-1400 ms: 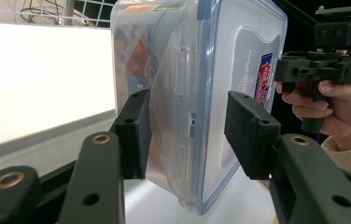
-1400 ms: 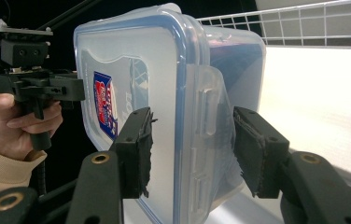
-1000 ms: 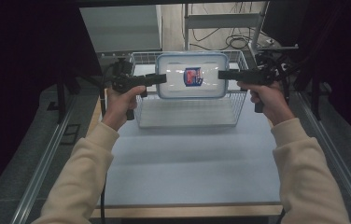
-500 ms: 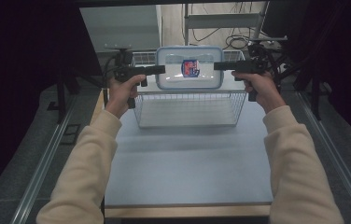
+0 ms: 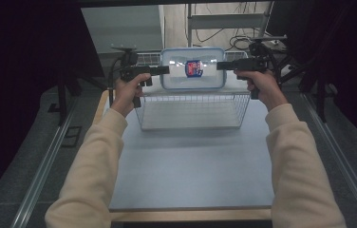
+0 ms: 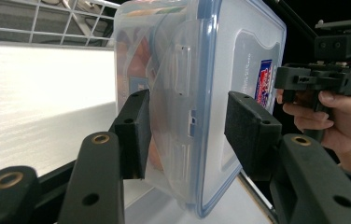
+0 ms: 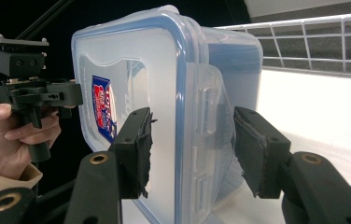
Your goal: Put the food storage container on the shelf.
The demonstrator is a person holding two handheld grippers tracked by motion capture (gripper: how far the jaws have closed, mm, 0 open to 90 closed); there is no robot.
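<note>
The left tongs [image 5: 163, 70] and right tongs [image 5: 222, 65] each pinched a side of the clear plastic box with a blue-edged lid [image 5: 193, 69], held above the white wire basket [image 5: 191, 110]. One loose pinch might tip it down.

We can't really read the label [image 5: 193, 68] on the plastic container [image 5: 193, 69], way too small and blurry. The orange stuff [image 6: 141, 56] inside is just a smear through the wall. The container's bottom corner gets chopped off in the left gripper view.
</note>
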